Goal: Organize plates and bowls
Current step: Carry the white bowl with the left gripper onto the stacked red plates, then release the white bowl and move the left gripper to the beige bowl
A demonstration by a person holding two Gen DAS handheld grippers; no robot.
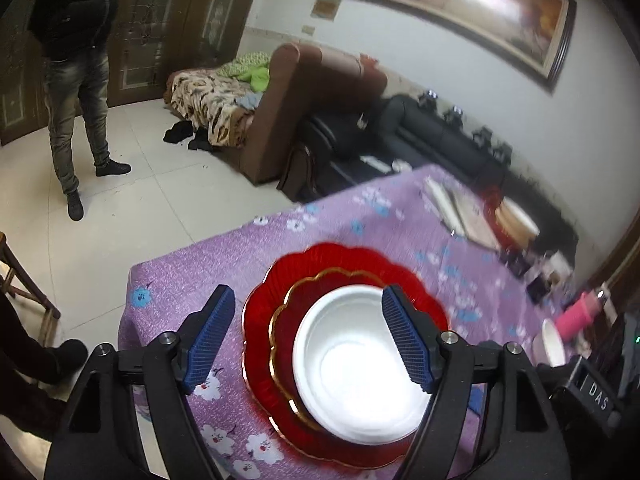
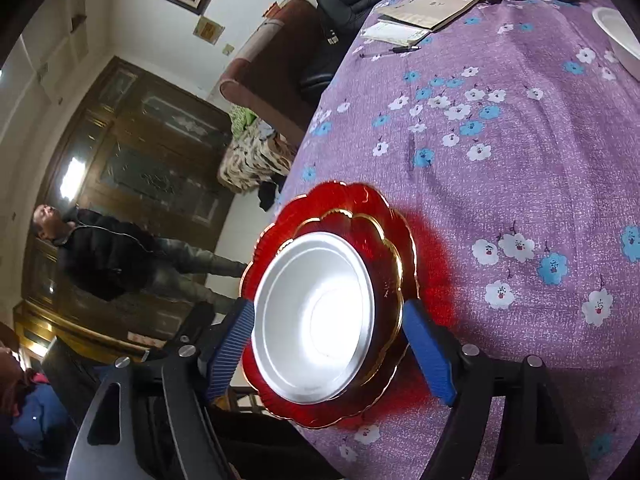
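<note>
Nearest, ribbed blue pads (image 1: 210,334) on black arms, left gripper (image 1: 308,336) spread wide, holding nothing, straddling a glossy white bowl (image 1: 356,368); same for the right gripper (image 2: 330,354), jaws apart and clear of the bowl's smooth rim. Under the bowl, a small scalloped red plate (image 1: 304,292) with a gold edge, nested on a larger fluted red plate (image 1: 340,254), translucent and petal-shaped, stacked near the table's corner. Beneath, a purple floral cloth (image 2: 500,168), soft and quilted. Farther off, flat papers (image 2: 432,8) and a second white bowl (image 2: 618,36). Beyond, a brown sofa (image 1: 280,120)
</note>
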